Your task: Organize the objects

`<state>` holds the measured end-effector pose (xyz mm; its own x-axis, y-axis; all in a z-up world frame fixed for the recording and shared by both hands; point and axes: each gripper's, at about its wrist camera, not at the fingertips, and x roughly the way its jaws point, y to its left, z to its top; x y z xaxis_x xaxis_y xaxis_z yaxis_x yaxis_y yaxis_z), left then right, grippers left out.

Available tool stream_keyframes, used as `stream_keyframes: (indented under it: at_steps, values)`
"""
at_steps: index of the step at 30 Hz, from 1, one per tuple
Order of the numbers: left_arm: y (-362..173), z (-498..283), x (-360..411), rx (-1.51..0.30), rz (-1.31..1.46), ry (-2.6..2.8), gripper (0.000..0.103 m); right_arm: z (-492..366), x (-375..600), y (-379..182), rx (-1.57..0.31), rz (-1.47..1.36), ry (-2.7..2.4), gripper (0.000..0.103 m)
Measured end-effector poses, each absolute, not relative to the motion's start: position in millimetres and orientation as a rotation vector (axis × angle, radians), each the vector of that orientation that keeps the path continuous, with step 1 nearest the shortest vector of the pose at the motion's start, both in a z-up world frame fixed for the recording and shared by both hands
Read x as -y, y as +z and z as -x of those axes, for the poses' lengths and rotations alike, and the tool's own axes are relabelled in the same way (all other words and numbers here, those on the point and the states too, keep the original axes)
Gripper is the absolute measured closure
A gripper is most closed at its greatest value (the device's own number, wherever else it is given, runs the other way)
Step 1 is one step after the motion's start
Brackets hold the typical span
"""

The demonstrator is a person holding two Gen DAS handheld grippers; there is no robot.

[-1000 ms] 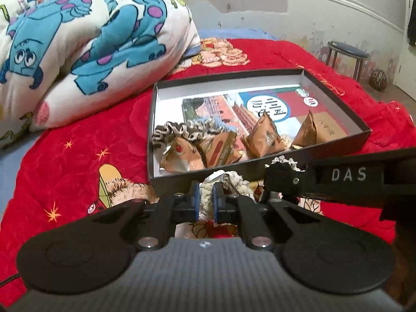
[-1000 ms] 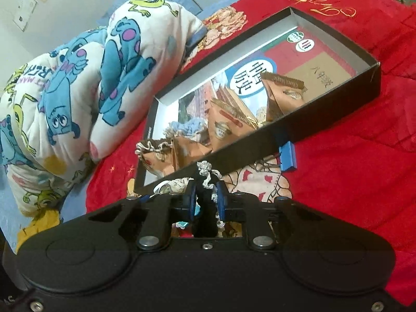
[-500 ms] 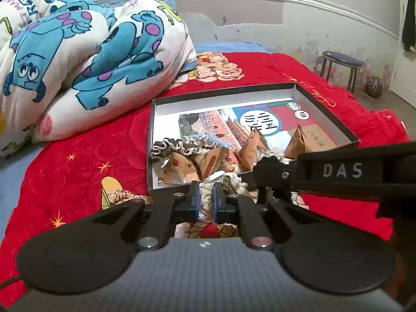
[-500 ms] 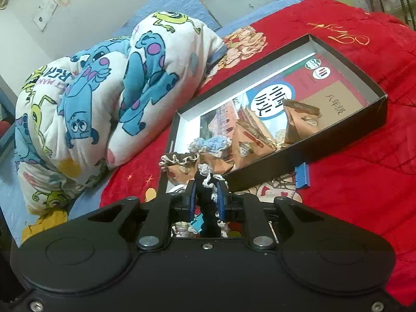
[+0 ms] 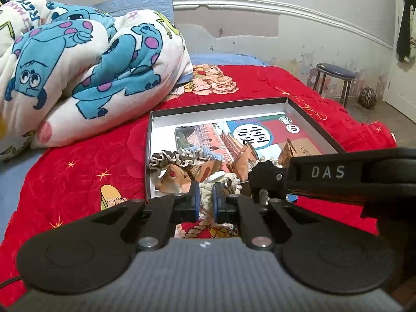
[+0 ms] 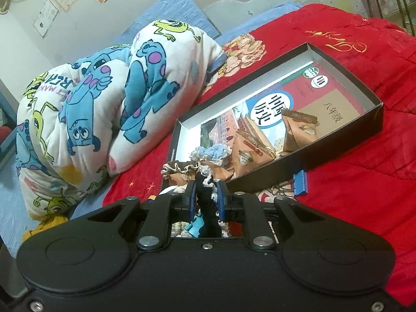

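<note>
A shallow black box [image 5: 218,106] [image 6: 345,132] lies on the red bedspread, holding a book, brown snack packets [image 5: 244,161] [image 6: 249,150] and frilly scrunchies [image 5: 171,157] [image 6: 213,152]. My left gripper [image 5: 206,199] is shut on a cream knitted scrunchie [image 5: 206,195] just above the box's near left corner. My right gripper [image 6: 205,197] is shut on a black-and-white scrunchie [image 6: 205,192] beside it, above the box's near edge. The right gripper's body [image 5: 338,174] crosses the left wrist view.
A rolled monster-print quilt [image 5: 78,65] [image 6: 104,98] lies left of the box. A blue clip [image 6: 300,184] lies on the bedspread by the box's near wall. A stool [image 5: 335,78] and a ball [image 5: 367,97] stand on the floor at far right.
Both grippers have risen and pulled back a little with their scrunchies, so the box sits lower and farther in both views. Neither grip has changed.
</note>
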<state>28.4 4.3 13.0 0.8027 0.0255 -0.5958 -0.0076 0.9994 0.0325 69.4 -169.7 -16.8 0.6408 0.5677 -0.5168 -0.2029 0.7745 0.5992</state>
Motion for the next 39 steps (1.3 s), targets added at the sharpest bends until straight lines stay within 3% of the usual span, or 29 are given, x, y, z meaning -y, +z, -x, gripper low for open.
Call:
stream_keyframes:
  at_steps: [17,24,29,39]
  values:
    - [20.8,-23.4,-5.9,-0.623,0.0,-0.057,0.091,-82.8,204.2,-13.3,-0.722,-0.639,0.43,0.087]
    - [-2.9,-24.9,11.7,-0.696,-0.061,-0.09,0.091,-88.5,225.1,-10.3,-0.694,-0.689,0.391,0.087]
    - [15.3,-13.0,5.1,-0.562,-0.052,-0.068,0.091,-88.1,232.5,-9.1,-0.681,-0.702,0.372,0.087]
    - [-0.7,-20.3,16.8,-0.585,-0.133,-0.024,0.09,-86.8,228.0,-8.1,-0.681,-0.688,0.384,0.087]
